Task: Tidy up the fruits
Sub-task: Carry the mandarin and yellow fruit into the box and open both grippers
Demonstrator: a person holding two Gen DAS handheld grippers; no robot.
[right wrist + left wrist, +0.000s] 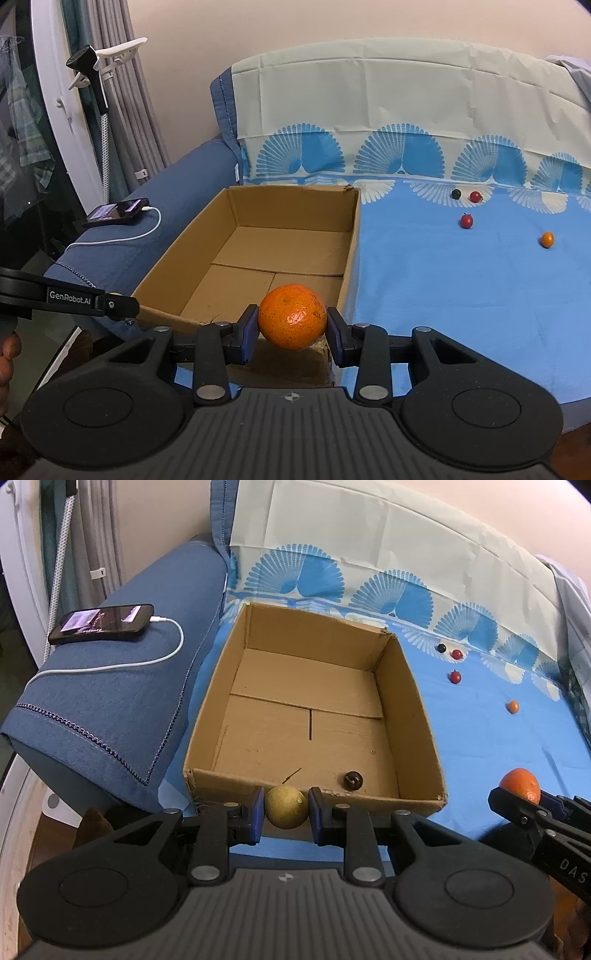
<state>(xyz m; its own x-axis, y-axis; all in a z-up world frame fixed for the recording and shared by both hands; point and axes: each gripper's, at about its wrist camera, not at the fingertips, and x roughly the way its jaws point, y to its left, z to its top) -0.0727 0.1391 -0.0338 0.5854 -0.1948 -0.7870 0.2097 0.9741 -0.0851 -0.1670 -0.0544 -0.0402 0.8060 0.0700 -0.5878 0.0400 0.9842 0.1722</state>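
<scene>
My left gripper (pixel 287 806) is shut on a small yellow-green fruit (pixel 286 806), held just above the near wall of the open cardboard box (pixel 410 690). One dark brown fruit (pixel 352 780) lies inside the box at its near side. My right gripper (pixel 291 323) is shut on a large orange (pixel 292 316), held over the near right corner of the cardboard box (pixel 352 236). In the left wrist view the right gripper (pixel 517 797) and its orange (pixel 520 783) show at the right edge. The left gripper's arm (pixel 74 301) shows at the left of the right wrist view.
On the blue sheet (pixel 461 288) right of the box lie a black fruit (pixel 456 194), two red fruits (pixel 475 196) (pixel 466 220) and a small orange fruit (pixel 547 239). A phone (pixel 101 623) on a white cable rests on the blue sofa arm (pixel 110 709) left of the box.
</scene>
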